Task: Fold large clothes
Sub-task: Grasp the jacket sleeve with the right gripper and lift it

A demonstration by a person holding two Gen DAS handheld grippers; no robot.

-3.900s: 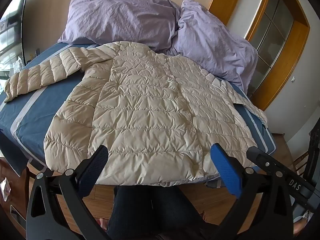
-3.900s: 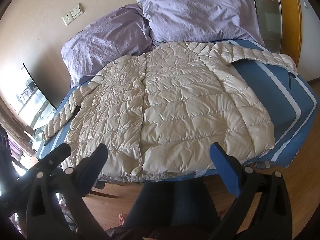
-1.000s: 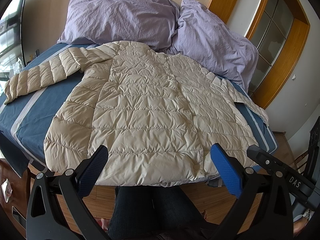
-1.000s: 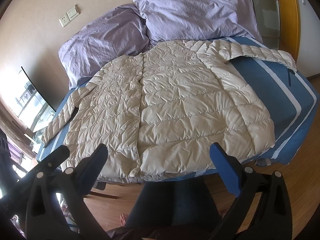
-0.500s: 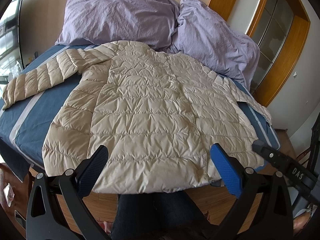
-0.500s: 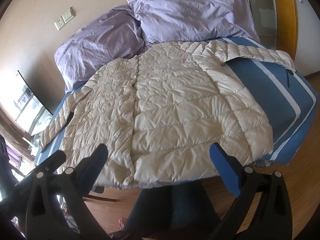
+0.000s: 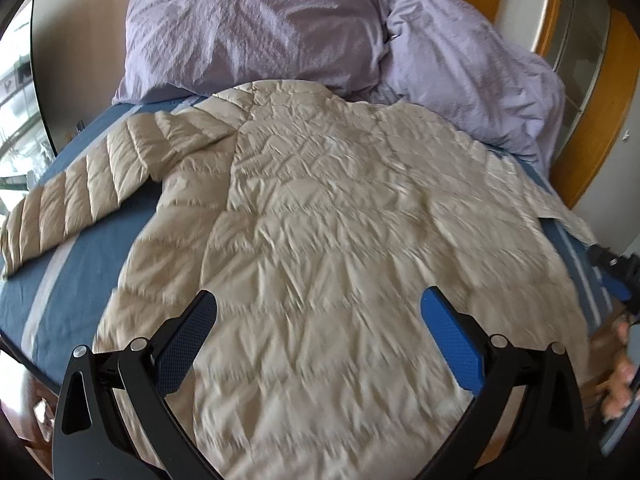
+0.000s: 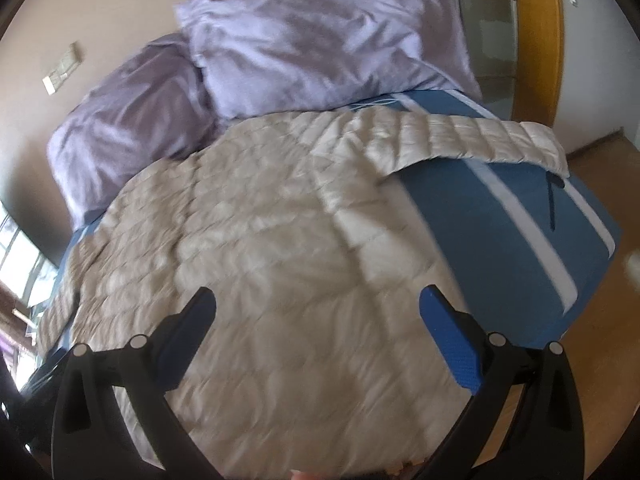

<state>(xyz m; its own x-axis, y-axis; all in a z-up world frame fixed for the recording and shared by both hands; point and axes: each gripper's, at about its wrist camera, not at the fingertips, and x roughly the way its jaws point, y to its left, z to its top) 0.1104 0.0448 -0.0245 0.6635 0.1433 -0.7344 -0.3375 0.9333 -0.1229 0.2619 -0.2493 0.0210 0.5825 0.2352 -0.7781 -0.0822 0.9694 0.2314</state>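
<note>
The left claw [image 7: 316, 328] stands wide apart and empty above the lower part of the jacket, and the right claw [image 8: 316, 328] is equally wide and empty over the same hem area.

The bed [image 8: 500, 216] carries a blue cover with pale stripes, and it fills most of both views. Spread flat across it lies a beige quilted down jacket [image 7: 340, 220], collar toward the pillows and hem toward the near edge. Its body is stitched in horizontal puffed bands, crumpled with fine creases, with a vertical seam running down the middle. In the left wrist view one sleeve [image 7: 80, 184] stretches straight out over the blue cover; in the right wrist view the other sleeve [image 8: 472, 136] reaches out toward the far side edge of the bed.

Two lilac pillows [image 7: 256, 28] lean against the wall at the head, their lower edges touching the jacket's shoulders. Both views are motion-blurred near the hem.
</note>
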